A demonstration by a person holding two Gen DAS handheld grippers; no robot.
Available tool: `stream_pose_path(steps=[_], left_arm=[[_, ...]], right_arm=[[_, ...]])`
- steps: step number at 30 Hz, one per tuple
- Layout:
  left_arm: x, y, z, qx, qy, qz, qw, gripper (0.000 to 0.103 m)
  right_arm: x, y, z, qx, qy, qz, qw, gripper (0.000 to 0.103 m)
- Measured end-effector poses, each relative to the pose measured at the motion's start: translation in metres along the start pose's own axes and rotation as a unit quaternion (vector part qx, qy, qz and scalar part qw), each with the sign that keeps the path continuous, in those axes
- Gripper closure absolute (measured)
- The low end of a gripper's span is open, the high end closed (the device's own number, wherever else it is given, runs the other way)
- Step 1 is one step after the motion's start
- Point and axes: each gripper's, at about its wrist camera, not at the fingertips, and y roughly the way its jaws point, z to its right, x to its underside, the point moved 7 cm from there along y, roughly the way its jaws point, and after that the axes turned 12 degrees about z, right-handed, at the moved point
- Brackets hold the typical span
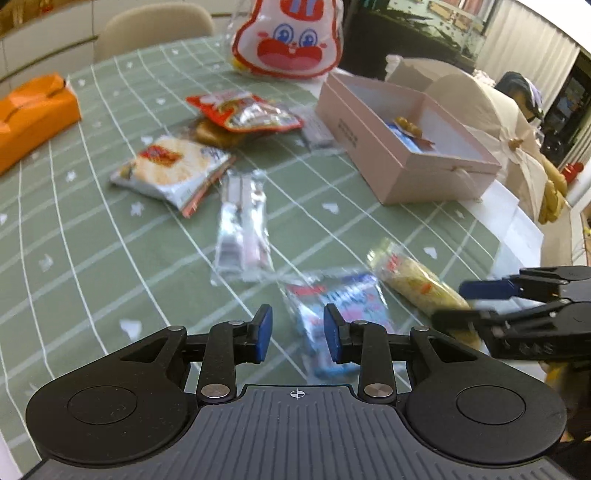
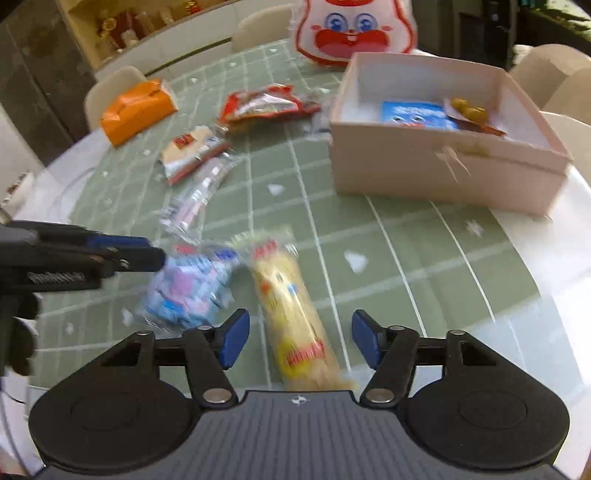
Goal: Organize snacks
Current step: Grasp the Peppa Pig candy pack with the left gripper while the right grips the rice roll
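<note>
A pink box (image 1: 373, 155) (image 2: 436, 173) holds a blue packet (image 2: 417, 114) and a yellow snack (image 2: 469, 109). On the green cloth lie a blue snack packet (image 1: 332, 306) (image 2: 192, 291), a long yellow packet (image 1: 417, 280) (image 2: 295, 314), a clear packet (image 1: 242, 229) (image 2: 199, 195), a rice cracker packet (image 1: 170, 170) (image 2: 192, 147) and a red packet (image 1: 243, 110) (image 2: 266, 101). My left gripper (image 1: 298, 332) (image 2: 147, 254) is open just above the blue packet. My right gripper (image 2: 300, 341) (image 1: 454, 302) is open with its jaws on either side of the yellow packet.
A rabbit-face bag (image 1: 288, 40) (image 2: 354, 33) stands at the far side of the table. An orange tissue box (image 1: 33, 110) (image 2: 136, 110) sits at the left. Chairs (image 1: 155, 26) ring the table. The table's white edge (image 2: 554, 258) runs close on the right.
</note>
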Motion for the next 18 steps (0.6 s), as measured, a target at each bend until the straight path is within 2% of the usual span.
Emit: stream_pose_path(steps=[2, 5, 7, 11, 14, 15, 18], left_arm=[[0.003, 0.001, 0.006, 0.000, 0.003, -0.006, 1.0000, 0.069], [0.005, 0.004, 0.017, 0.004, 0.010, -0.006, 0.9999, 0.067], [0.004, 0.008, 0.023, 0.005, 0.017, -0.005, 0.9998, 0.063], [0.002, 0.016, 0.035, 0.017, 0.027, -0.007, 0.9995, 0.063], [0.000, 0.022, 0.044, 0.023, 0.032, -0.007, 0.9992, 0.062], [-0.001, 0.023, 0.046, 0.023, 0.034, -0.007, 0.9991, 0.062], [-0.006, 0.014, 0.054, 0.027, 0.048, 0.011, 0.9984, 0.063]], right_arm=[[-0.001, -0.002, 0.010, 0.044, 0.020, 0.010, 0.999, 0.051], [0.000, -0.008, 0.025, 0.081, 0.046, 0.022, 0.995, 0.051], [0.005, -0.013, 0.032, 0.088, 0.054, 0.023, 0.994, 0.051], [0.015, -0.022, 0.037, 0.103, 0.052, 0.029, 0.993, 0.048], [0.022, -0.027, 0.033, 0.110, 0.030, 0.030, 0.993, 0.046], [0.024, -0.028, 0.033, 0.111, 0.021, 0.029, 0.993, 0.042], [0.029, -0.029, 0.028, 0.118, -0.015, 0.032, 0.992, 0.037]])
